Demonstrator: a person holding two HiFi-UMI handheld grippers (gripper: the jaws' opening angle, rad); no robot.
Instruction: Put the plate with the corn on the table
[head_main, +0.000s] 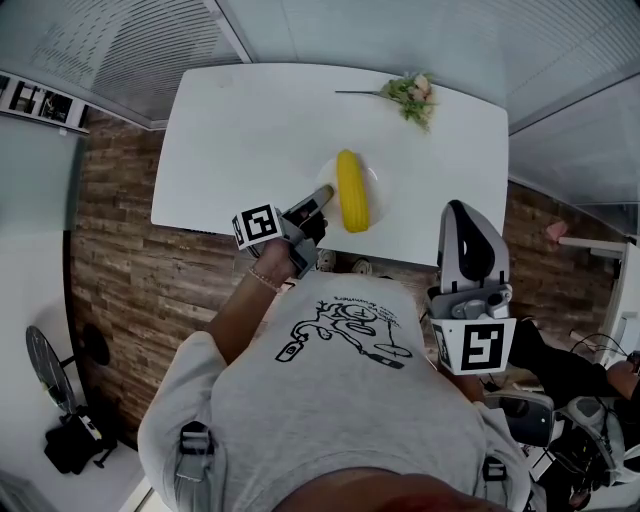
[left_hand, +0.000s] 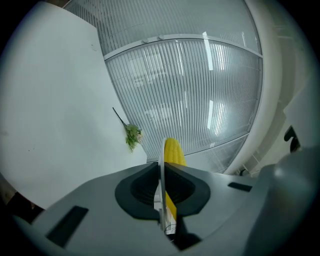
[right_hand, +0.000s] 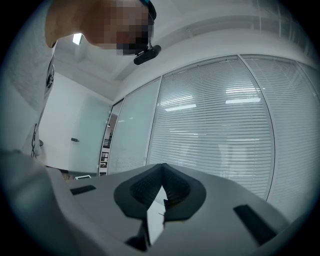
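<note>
Evidently we are at the setting-down stage. Our left gripper (head_main: 322, 194) sits at lower centre of the head view, with its jaws pinched narrowly on the near rim of the plate (head_main: 373, 184). In the left gripper view that rim runs edge-on as a thin white line (left_hand: 161, 156) between the jaw faces. The grip is at the edge, we judge, so the plate stays level and its load does not roll. The plate carries a single yellow corn (head_main: 351, 190) cob, which lies lengthwise across its middle and points away from us; nothing else is on it. From the left gripper view the corn (left_hand: 173, 150) rises just past the jaw tips. The plate lies over the white table (head_main: 250, 140), near its front edge. We cannot tell whether it already rests there or hangs just above.

A small flower sprig (head_main: 412, 96) lies at the far edge of the table, well apart from the plate. Our right gripper (head_main: 465, 225) is held off the table at lower right, its jaws together on nothing, presumably kept out of the way.
</note>
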